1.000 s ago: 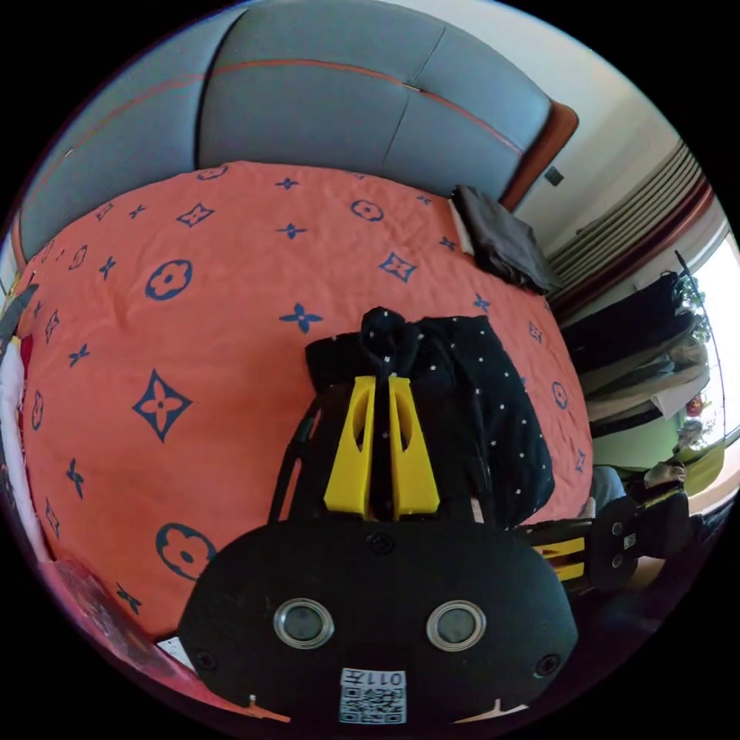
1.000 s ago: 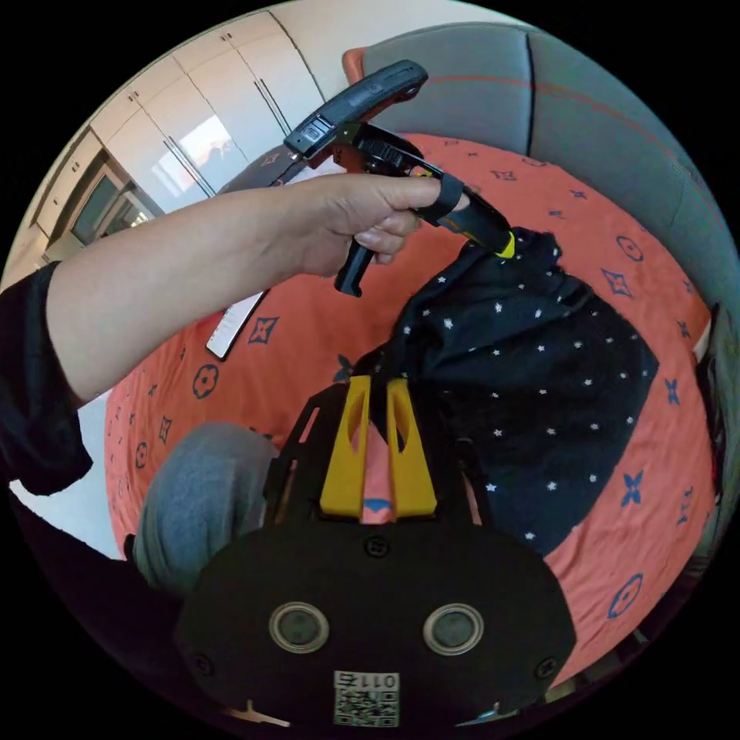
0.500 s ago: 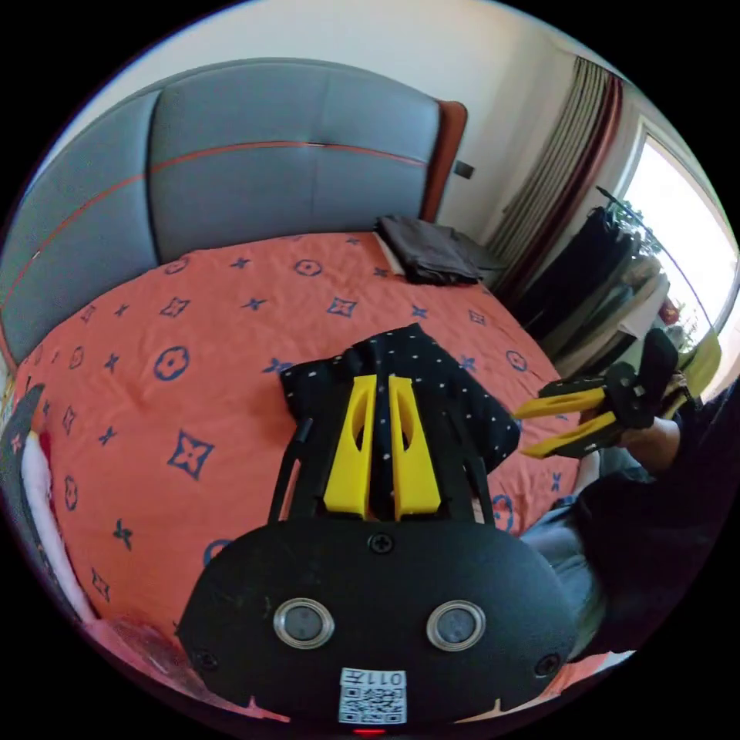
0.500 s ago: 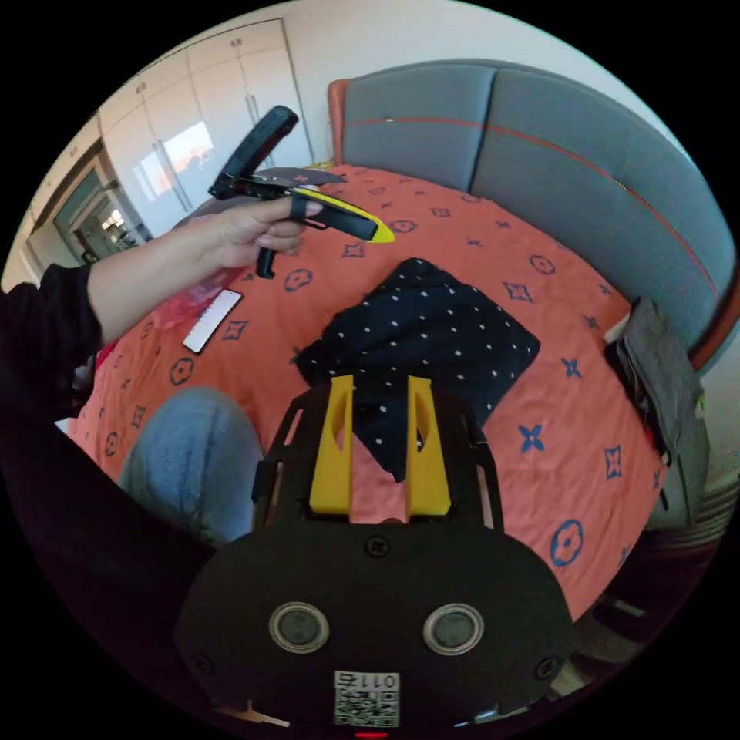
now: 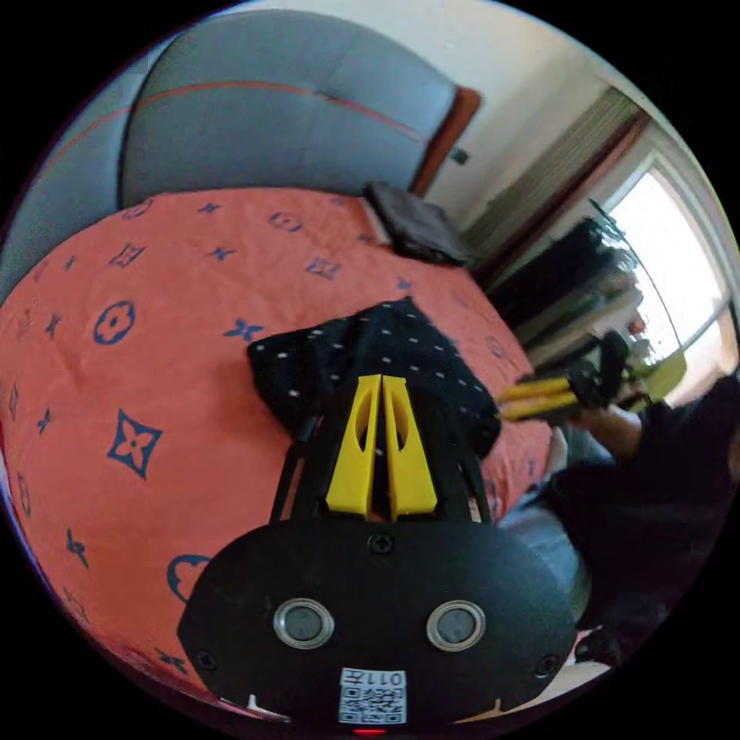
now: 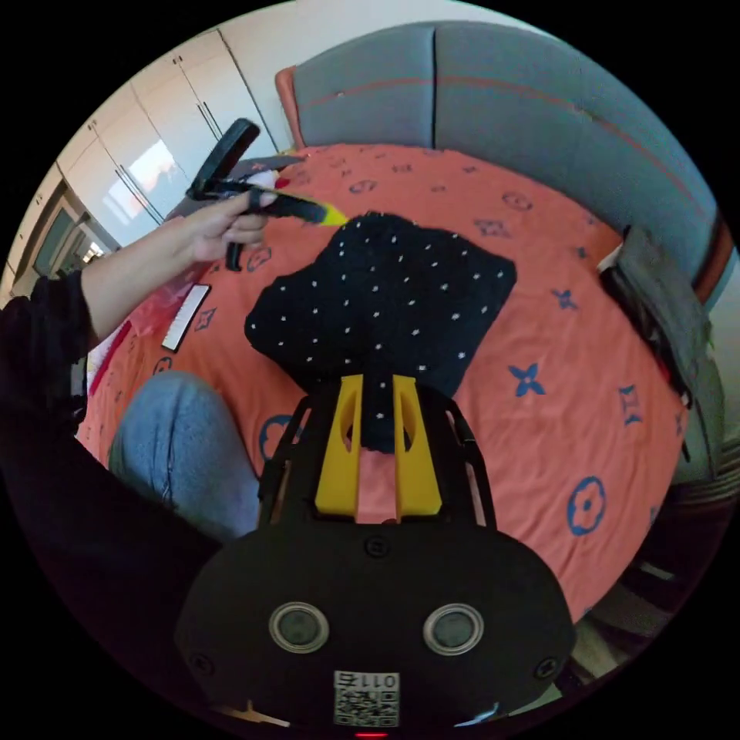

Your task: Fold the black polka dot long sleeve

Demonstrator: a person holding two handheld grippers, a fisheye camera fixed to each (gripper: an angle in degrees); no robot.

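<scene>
Your left yellow two-jaw gripper (image 5: 382, 379) is sitting pressed together, pinching nothing, over the near edge of the folded black polka dot long sleeve (image 6: 385, 297). Your right yellow two-jaw gripper (image 6: 378, 379) is pinching that garment's near corner, which is lying toward twelve o'clock on the orange blue-patterned bedspread (image 6: 555, 432).

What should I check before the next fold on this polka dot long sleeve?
1. Polka dot long sleeve sits as a compact bundle on the orange bedsheet: ok.
2. Left gripper jaws closed together at the bundle's edge; fabric caught: cannot tell.
3. Right gripper has fabric between its jaws; clamped: cannot tell.
4. Flat white object apart from the bundle: ok.
5. Dark folded pile by the headboard, apart from it: ok.
</scene>
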